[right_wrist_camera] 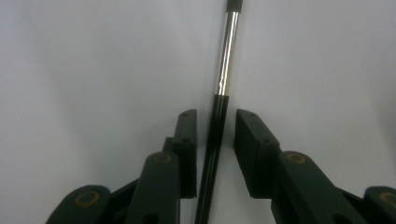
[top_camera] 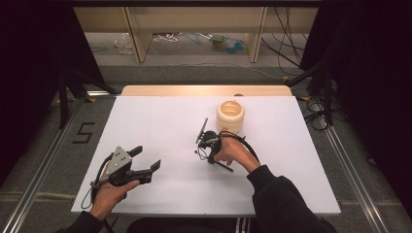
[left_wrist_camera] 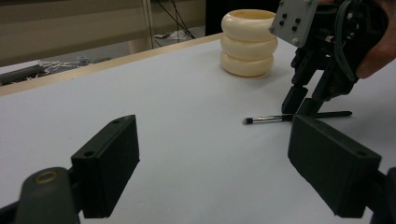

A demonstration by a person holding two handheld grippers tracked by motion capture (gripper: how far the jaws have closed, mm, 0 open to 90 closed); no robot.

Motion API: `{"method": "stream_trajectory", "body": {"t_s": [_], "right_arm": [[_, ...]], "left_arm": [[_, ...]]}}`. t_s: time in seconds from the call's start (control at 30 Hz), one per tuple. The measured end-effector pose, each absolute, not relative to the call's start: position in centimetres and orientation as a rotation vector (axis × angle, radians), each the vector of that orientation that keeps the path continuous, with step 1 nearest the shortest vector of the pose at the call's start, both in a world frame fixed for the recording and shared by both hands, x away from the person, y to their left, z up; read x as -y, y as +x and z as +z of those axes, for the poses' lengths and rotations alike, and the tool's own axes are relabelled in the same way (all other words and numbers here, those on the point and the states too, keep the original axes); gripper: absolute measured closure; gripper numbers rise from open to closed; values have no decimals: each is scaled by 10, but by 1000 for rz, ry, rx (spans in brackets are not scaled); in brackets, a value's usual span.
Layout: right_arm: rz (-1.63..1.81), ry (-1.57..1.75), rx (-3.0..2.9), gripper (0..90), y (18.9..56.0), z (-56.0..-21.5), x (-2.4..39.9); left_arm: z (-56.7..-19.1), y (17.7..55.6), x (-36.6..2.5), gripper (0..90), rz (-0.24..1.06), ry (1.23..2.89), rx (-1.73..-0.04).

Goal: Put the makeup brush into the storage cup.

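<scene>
A slim makeup brush (right_wrist_camera: 226, 56) with a black handle and a silver ferrule lies flat on the white table (top_camera: 160, 126). My right gripper (right_wrist_camera: 215, 126) points down over it, jaws straddling the handle with a thin gap on each side, so the pads are not pressing. In the high view that brush (top_camera: 226, 168) pokes out from under the right gripper (top_camera: 211, 158) at table centre. From the left gripper view, the brush (left_wrist_camera: 266, 119) lies under the right gripper (left_wrist_camera: 302, 109). My left gripper (top_camera: 147, 158) (left_wrist_camera: 217, 140) rests open at the front left, holding nothing.
A cream holder shaped like three stacked rings (top_camera: 230, 115) (left_wrist_camera: 247, 42) stands upright just behind the right gripper. A wooden strip (top_camera: 204, 90) edges the table's far side, with shelving and cables beyond. Metal rails run along both sides of the table.
</scene>
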State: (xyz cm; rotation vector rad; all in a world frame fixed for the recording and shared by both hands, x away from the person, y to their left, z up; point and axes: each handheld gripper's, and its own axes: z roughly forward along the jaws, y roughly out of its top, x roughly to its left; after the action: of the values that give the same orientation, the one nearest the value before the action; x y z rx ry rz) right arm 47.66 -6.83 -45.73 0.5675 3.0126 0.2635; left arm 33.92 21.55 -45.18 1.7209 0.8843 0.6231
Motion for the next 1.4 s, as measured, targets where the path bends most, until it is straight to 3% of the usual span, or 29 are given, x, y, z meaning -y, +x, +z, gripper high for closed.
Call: {"method": "stream_trajectory", "body": {"t_s": [0.87,1.4], "right_arm": [[221,578,-3000,838,476,-458,63],[333,636,-2965,840,470,-439,65]], "left_arm": [[-451,339,-217,165,629,1718,-883],[-451,339,-217,166,627,1715,-885]]}}
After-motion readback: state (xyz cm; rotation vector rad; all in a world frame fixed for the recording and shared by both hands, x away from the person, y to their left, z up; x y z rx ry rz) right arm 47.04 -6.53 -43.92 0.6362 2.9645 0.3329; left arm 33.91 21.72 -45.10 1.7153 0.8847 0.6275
